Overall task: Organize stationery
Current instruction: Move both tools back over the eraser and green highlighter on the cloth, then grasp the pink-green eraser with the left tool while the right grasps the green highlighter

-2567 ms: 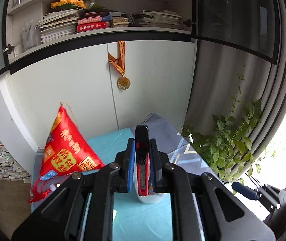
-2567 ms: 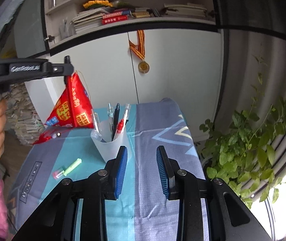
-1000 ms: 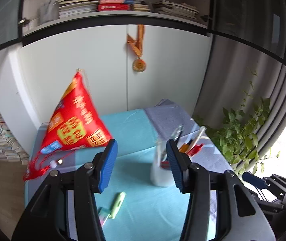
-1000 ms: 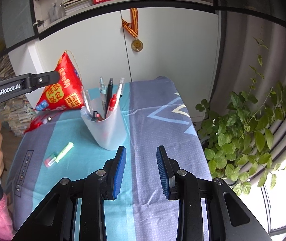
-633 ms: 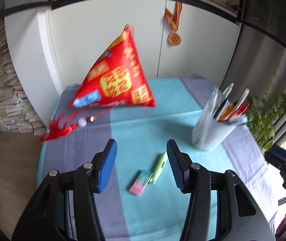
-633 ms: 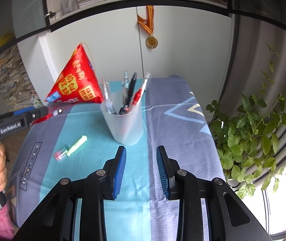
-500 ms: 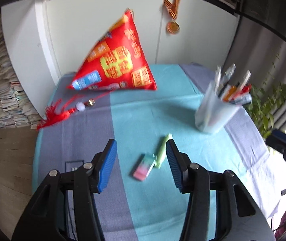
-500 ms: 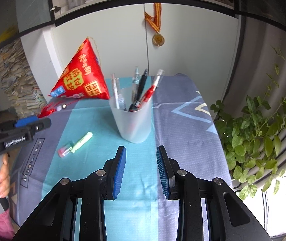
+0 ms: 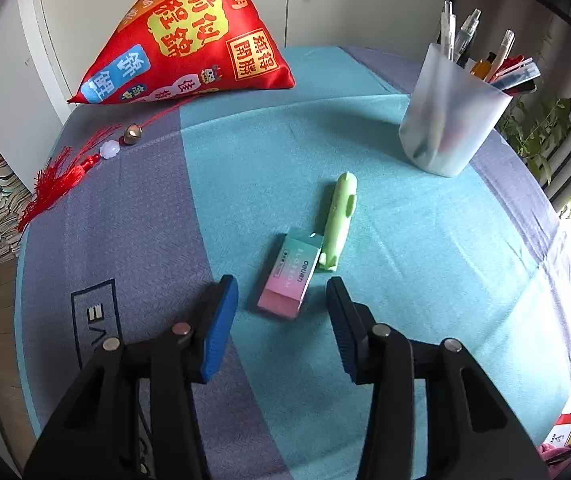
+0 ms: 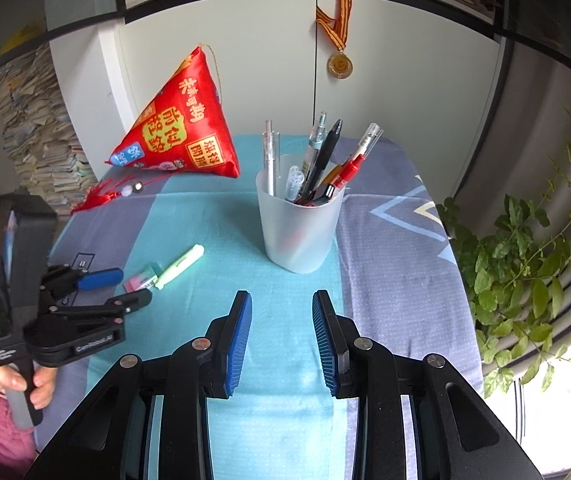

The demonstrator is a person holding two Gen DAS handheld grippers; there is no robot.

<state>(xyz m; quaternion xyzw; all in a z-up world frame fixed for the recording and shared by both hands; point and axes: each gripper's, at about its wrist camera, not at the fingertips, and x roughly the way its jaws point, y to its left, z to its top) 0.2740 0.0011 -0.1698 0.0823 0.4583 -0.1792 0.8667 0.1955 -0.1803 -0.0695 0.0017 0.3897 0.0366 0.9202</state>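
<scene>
A pink-and-teal eraser (image 9: 290,272) lies on the tablecloth beside a light green highlighter (image 9: 338,222); both also show in the right wrist view, the eraser (image 10: 142,277) and the highlighter (image 10: 180,261). My left gripper (image 9: 282,300) is open and low, its fingers either side of the eraser's near end. A frosted pen cup (image 9: 447,120) holds several pens; it also shows in the right wrist view (image 10: 299,224). My right gripper (image 10: 281,312) is open and empty, in front of the cup.
A red triangular pillow (image 9: 189,36) with a tassel (image 9: 61,172) sits at the table's back left. A leafy plant (image 10: 533,256) stands off the right edge. White cabinet doors with a medal (image 10: 339,65) are behind. The blue-and-teal cloth (image 9: 425,248) covers the table.
My left gripper let go of the red utility knife at the cup, opened, then swung left and down to the eraser. My right gripper stayed open and drew back slightly.
</scene>
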